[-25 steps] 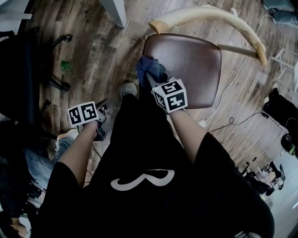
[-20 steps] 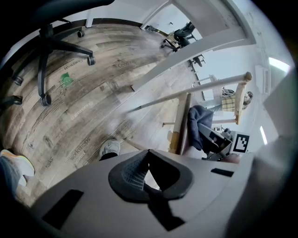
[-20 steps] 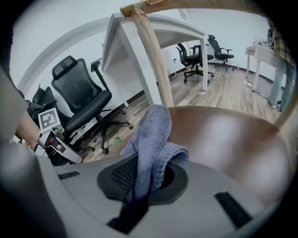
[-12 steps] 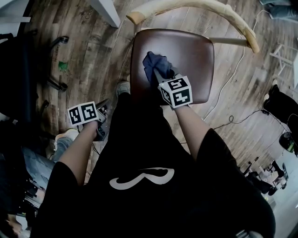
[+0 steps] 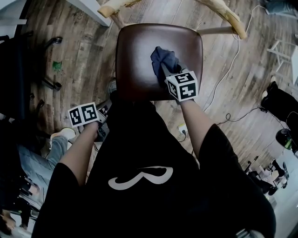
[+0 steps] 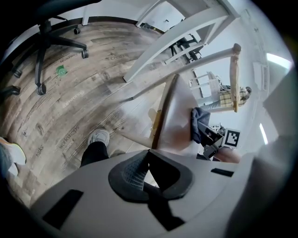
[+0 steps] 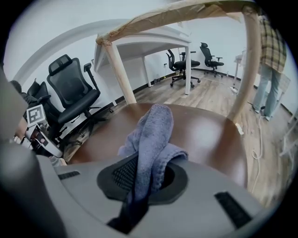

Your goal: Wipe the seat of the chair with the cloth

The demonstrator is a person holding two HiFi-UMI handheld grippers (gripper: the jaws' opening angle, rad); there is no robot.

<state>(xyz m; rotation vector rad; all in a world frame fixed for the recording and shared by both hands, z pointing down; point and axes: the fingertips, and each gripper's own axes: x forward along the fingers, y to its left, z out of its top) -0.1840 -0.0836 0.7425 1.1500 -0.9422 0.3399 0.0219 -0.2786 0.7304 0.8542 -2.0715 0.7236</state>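
The chair's brown seat (image 5: 137,56) lies under me at the top of the head view, its pale wooden backrest (image 5: 230,21) curving beyond. My right gripper (image 5: 167,70) is shut on a blue cloth (image 5: 163,58) that rests on the seat right of its middle. The right gripper view has the cloth (image 7: 151,135) bunched between the jaws of that gripper (image 7: 144,179), over the glossy seat (image 7: 209,135). My left gripper (image 5: 103,112) hangs beside my left leg, off the chair. Its jaws (image 6: 148,174) are shut with nothing in them, and the seat (image 6: 179,121) lies to its right.
A black office chair (image 5: 18,69) with a caster base (image 5: 53,83) stands at the left. A white desk leg (image 5: 88,9) is at the upper left. A cable (image 5: 223,88) and a plug lie on the wood floor at the right. A person in a plaid shirt (image 7: 270,60) stands behind the chair.
My right gripper has slid the cloth across the seat from its front left corner toward the middle right. The left gripper has stayed by my leg.
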